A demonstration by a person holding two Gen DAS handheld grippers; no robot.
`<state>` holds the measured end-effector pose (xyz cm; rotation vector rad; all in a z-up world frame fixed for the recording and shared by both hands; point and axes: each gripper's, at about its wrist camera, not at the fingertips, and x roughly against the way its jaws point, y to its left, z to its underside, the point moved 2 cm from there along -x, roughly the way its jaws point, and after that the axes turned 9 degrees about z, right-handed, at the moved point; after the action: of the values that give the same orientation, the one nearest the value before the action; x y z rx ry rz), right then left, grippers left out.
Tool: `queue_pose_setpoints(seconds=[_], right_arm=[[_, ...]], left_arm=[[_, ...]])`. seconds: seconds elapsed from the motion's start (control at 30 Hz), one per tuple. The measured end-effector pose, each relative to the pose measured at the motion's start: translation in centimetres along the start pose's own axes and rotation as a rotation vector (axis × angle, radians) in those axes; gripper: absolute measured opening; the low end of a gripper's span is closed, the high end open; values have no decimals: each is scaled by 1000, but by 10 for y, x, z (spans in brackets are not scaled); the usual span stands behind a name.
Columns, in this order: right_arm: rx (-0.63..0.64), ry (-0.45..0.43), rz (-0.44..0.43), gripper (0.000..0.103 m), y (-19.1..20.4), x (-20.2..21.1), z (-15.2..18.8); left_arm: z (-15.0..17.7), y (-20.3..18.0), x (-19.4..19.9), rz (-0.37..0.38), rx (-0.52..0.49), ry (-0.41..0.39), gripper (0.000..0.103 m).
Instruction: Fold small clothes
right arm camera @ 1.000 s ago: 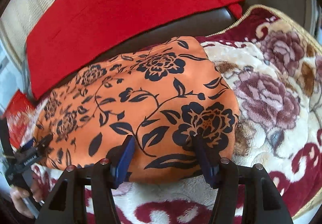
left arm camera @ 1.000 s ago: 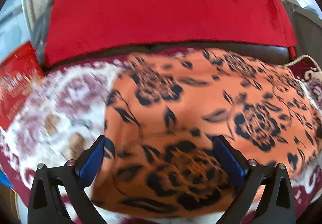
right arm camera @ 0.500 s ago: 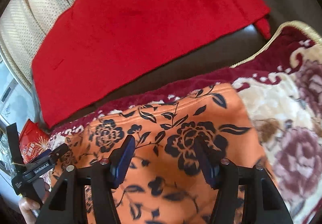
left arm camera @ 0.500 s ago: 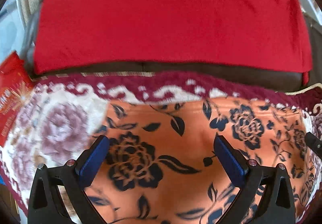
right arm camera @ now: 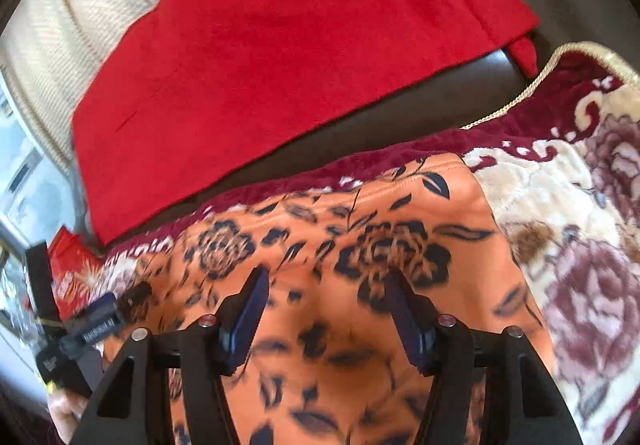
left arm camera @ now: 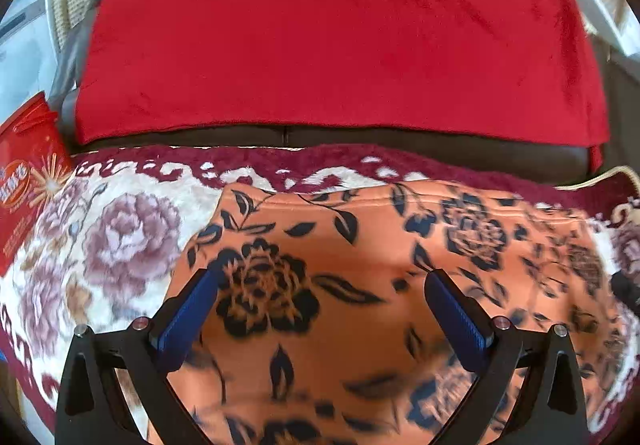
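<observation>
An orange garment with black flower print lies flat on a floral blanket; it also shows in the right wrist view. My left gripper is open and empty, fingers wide apart above the garment's left part. My right gripper is open and empty above the garment's right part. The left gripper also shows at the far left of the right wrist view, by the garment's left edge. The garment's near edge is hidden below both views.
A red cloth drapes over the dark sofa back behind the blanket. A red printed bag stands at the left. The blanket's corded edge shows at the right, with bare blanket beyond the garment.
Both grippers swung up and back over the garment, so its far hem and the sofa back now show. Both stayed open and empty. The garment lies spread out.
</observation>
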<state>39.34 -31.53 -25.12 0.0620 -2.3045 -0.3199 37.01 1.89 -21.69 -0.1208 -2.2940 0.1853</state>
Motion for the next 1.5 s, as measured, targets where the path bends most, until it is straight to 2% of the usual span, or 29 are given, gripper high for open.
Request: queue_pose_setpoints(seconds=[0.07,0.17,0.23,0.27,0.33,0.4,0.5,0.53,0.6,0.67,0.73,0.83,0.93,1.0,1.1,1.17,1.2,1.3,1.4,1.5], right_arm=[[13,-7,-9,64,2,16,13],[38,18,3,64,2,26,34],[58,79,38,64,-1,17,52],[69,107,55,64,-1,11,58],[115,87,85,64,4,12,62],[111,72,59,64,4,23,62],[-5,35,-23,64,-17,46,65],[-41,29,-40,64,-24,51,67],[-163,22,-138,67,-44,62,72],[-289,39,-244,72,-62,69,79],[-369,52,-285,72,-76,71,89],[-464,45,-303,73,-93,74,100],[-524,-74,-321,73,-106,87,101],[-506,-89,-293,72,-107,87,95],[-537,-29,-305,71,-110,64,94],[-583,82,-257,70,-116,37,100],[-615,104,-259,70,-121,31,104],[-632,45,-320,72,-126,47,99],[-634,16,-310,72,-131,59,100],[-656,51,-291,72,-137,59,108]], left_arm=[[10,-6,12,7,-35,-6,103],[33,-7,19,-69,-94,-9,103],[50,-4,1,-92,-124,78,103],[55,0,-7,-69,-119,109,103],[52,8,-2,-15,-94,84,103],[47,13,4,4,-112,65,103],[39,31,17,-31,-111,-14,103],[37,35,21,-23,-102,-31,103],[30,49,28,-3,-64,-71,103],[27,59,29,-6,-25,-78,103],[27,71,24,-6,15,-53,103],[29,82,15,2,52,-6,103],[45,82,1,-43,35,67,103],[52,77,-2,-46,25,83,103],[55,68,-1,-68,-21,65,103],[54,63,1,-80,-51,51,103],[52,62,4,-75,-56,37,103],[46,65,16,-55,-37,-27,103],[40,76,27,-87,10,-91,103],[41,86,22,-55,61,-67,103]])
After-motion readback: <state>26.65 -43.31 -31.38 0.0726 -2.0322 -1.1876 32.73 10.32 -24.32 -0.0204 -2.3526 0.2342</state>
